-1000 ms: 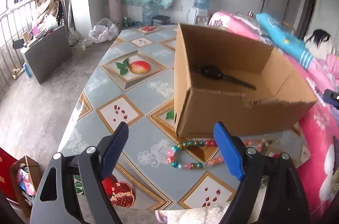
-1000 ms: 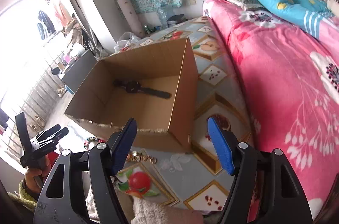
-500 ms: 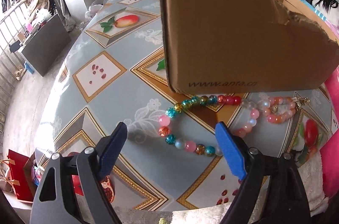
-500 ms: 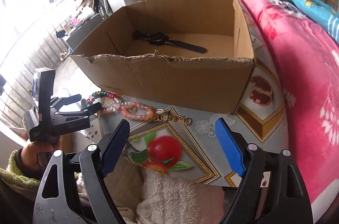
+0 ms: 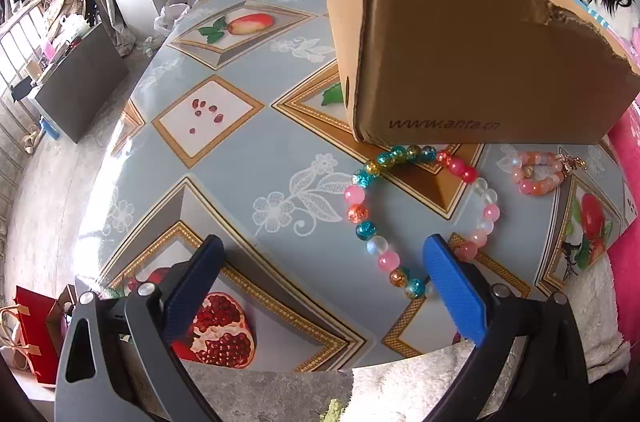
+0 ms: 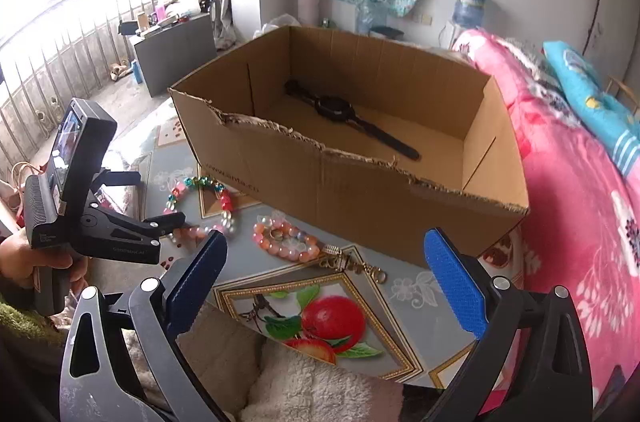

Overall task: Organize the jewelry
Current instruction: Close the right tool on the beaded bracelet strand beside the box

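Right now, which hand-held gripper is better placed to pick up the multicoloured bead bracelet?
Left. The left hand-held gripper, jaws opening, sits right at the multicoloured bead bracelet; the right hand-held gripper, also opening, faces the pink bracelet.

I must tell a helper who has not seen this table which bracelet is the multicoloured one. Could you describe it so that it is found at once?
Start at the cardboard box on the patterned table. Directly before its printed wall lies a large open ring of beads, the multicoloured bracelet. Unlike the small pink-orange bracelet coiled beside it, it mixes teal, gold, red, pink and clear beads.
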